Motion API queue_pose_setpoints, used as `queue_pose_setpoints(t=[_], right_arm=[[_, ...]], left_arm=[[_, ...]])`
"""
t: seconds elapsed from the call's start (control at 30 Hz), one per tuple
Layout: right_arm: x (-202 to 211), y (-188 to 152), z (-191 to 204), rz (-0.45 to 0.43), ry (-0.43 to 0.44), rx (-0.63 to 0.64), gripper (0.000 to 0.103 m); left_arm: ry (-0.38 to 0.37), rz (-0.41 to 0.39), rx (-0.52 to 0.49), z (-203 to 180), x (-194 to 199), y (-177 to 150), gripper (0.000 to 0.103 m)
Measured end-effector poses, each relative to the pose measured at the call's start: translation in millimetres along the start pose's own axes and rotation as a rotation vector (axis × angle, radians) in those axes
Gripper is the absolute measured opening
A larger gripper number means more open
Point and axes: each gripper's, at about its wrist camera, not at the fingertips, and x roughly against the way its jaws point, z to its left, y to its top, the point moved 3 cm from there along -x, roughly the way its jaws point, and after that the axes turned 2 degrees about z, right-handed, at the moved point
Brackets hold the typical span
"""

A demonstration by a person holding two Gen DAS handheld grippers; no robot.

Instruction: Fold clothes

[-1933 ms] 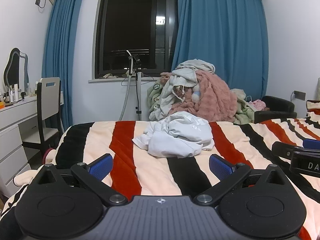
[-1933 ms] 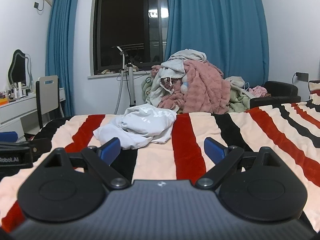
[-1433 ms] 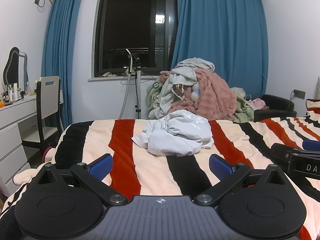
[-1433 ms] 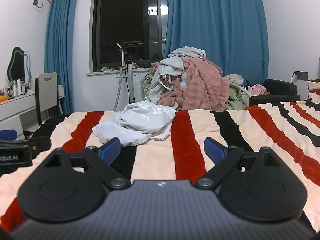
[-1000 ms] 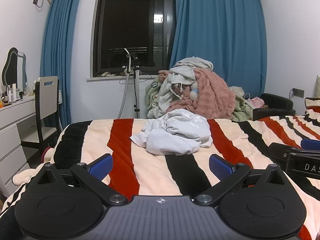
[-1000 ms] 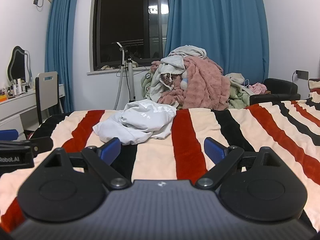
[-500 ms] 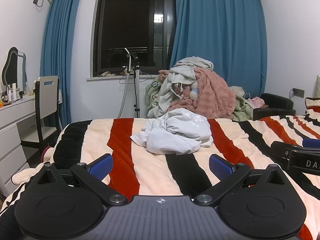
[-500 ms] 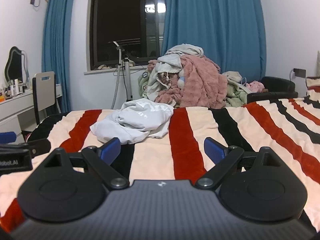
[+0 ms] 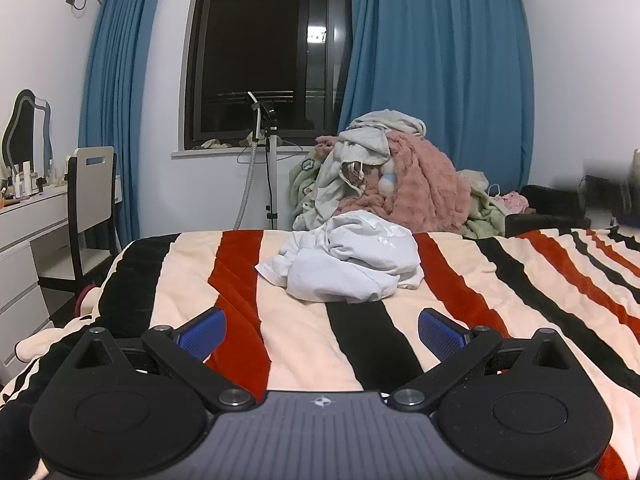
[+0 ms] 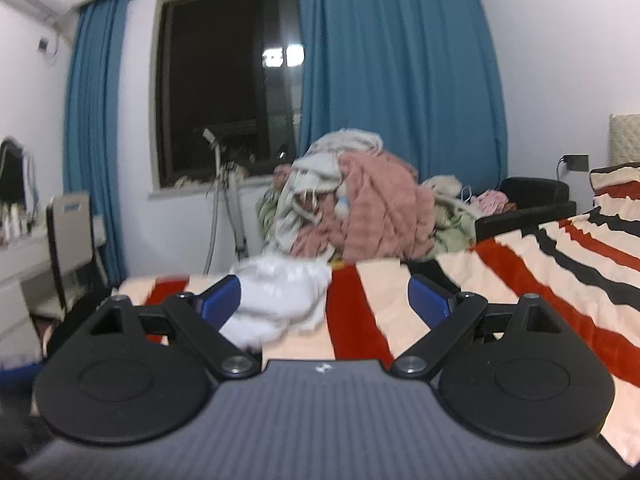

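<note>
Now left gripper (image 9: 322, 332) low over striped blanket (image 9: 460, 288), blue pads spread wide, nothing between. Right gripper (image 10: 324, 296) likewise spread apart, empty, view blurred. Crumpled white garment (image 9: 348, 264) lies on blanket ahead of both grippers, untouched, still unfolded. Beyond bed: heap of clothes with pink blanket (image 9: 400, 188), blue curtains (image 9: 440, 72), dark window (image 9: 268, 52). White chair (image 9: 92, 196) at left.

I get even, cool indoor light from overhead; the window (image 9: 264, 60) is black, with one small bright reflection in the glass. My left wrist view is sharp. The right wrist view is smeared by motion blur (the white garment (image 10: 280, 300) is only a soft blob). Fisheye bending curves the curtains (image 9: 440, 80), and the corners go dark.
</note>
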Motion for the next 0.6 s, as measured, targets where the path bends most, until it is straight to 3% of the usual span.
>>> queue_pose_setpoints(t=[0.13, 0.3, 0.43, 0.6], right_arm=[[-5, 38, 2, -0.09, 0.026, -0.039, 0.092], [-18, 55, -1, -0.109, 0.05, 0.009, 0.092], [-33, 37, -22, -0.046, 0.022, 0.021, 0.092], [-54, 7, -56, 0.076, 0.015, -0.09, 0.092]], left_arm=[[-0.001, -0.004, -0.008, -2, -2, -4, 0.103], [0.02, 0.022, -0.028, -3, -14, -9, 0.103], [0.037, 0.067, -0.037, -5, -35, -11, 0.103], [0.007, 0.167, -0.046, -18, -95, -4, 0.102]])
